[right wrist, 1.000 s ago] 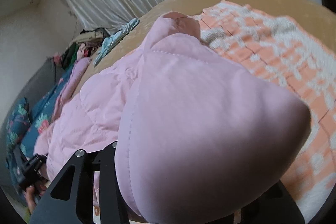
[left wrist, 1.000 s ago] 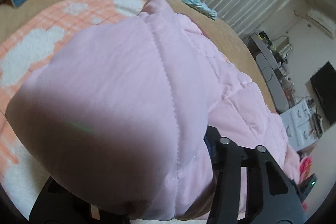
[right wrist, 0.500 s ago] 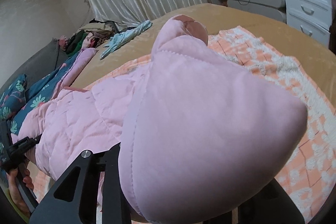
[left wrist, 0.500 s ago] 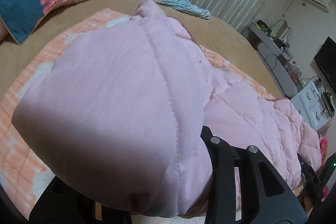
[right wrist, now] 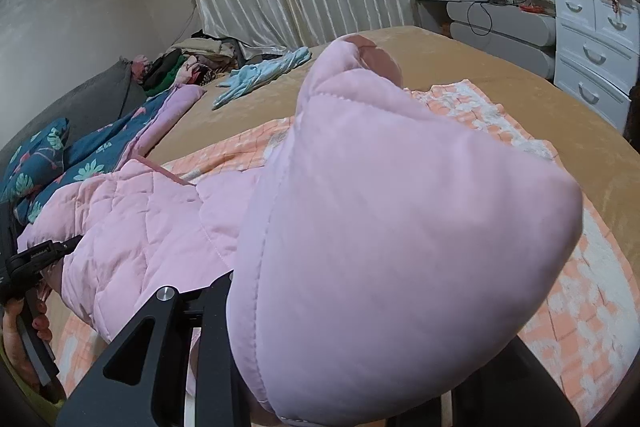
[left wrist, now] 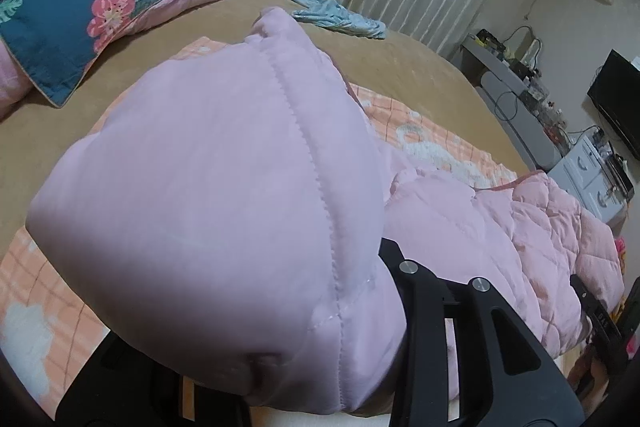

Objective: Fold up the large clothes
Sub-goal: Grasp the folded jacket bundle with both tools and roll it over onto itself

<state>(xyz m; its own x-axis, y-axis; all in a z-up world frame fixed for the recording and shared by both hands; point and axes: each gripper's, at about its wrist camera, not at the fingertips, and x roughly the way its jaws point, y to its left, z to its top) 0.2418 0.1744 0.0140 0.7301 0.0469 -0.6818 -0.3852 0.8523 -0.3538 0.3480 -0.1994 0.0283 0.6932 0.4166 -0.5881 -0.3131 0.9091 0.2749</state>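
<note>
A large pink quilted jacket point(left wrist: 224, 187) lies across an orange-and-white checked blanket point(left wrist: 432, 143) on the bed. My left gripper point(left wrist: 280, 379) is shut on a puffy end of the jacket and holds it up; the fabric hides the fingertips. My right gripper point(right wrist: 340, 387) is shut on the other puffy end of the jacket point(right wrist: 400, 227), lifted the same way. The quilted body sags between them point(right wrist: 140, 219). Each view shows the other gripper at its edge.
The bed has a tan cover point(left wrist: 400, 75). A blue floral quilt point(left wrist: 80, 7) and a clothes pile point(right wrist: 184, 63) lie at the headboard side. A light blue garment point(right wrist: 264, 75) lies farther back. A white dresser point(right wrist: 592, 39) and grey desk point(right wrist: 500, 23) stand beside the bed.
Both grippers have risen and tilted back with the jacket ends, so more of the room and bed shows. The jacket's body stretches out between them.
</note>
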